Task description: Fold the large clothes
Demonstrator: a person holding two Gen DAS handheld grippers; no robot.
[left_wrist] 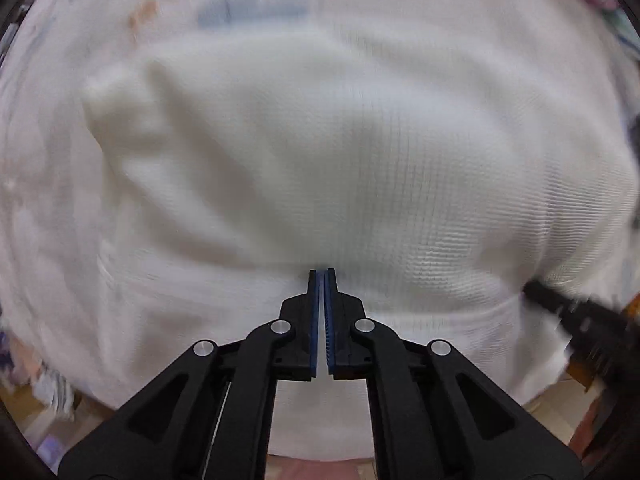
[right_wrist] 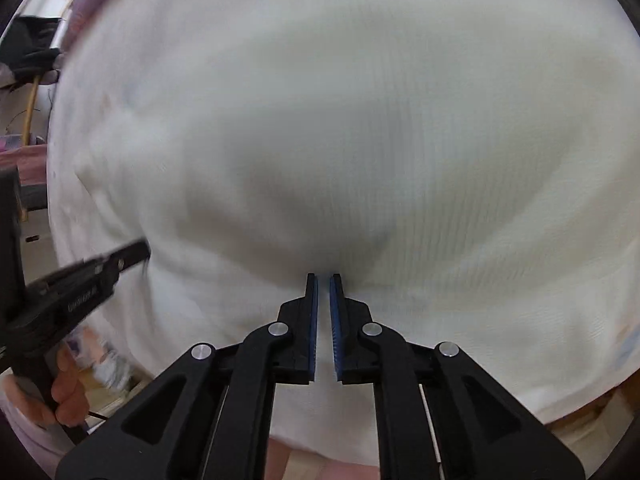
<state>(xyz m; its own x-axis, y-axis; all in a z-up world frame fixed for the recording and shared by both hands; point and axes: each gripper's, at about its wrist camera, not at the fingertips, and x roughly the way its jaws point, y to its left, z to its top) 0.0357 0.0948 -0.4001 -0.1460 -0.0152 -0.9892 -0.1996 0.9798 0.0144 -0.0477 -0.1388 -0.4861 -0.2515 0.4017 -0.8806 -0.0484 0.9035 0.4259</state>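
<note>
Both my claws, left gripper (left_wrist: pixel 322 274) and right gripper (right_wrist: pixel 324 278), are pinched together on the white garment (left_wrist: pixel 320 140); thin knit could slip free if I tug unevenly.

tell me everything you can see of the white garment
The white garment fills nearly all of both wrist views, blurred by motion. It looks like soft knit cloth with a fine ribbed or waffle weave, rumpled into broad folds, with a raised fold at the left of the left wrist view. A faint orange mark and a bluish smudge show near its top. The left gripper and right gripper are shut, tips at the cloth; whether they pinch it cannot be told. Its lower edge hangs over a wood-coloured surface.
</note>
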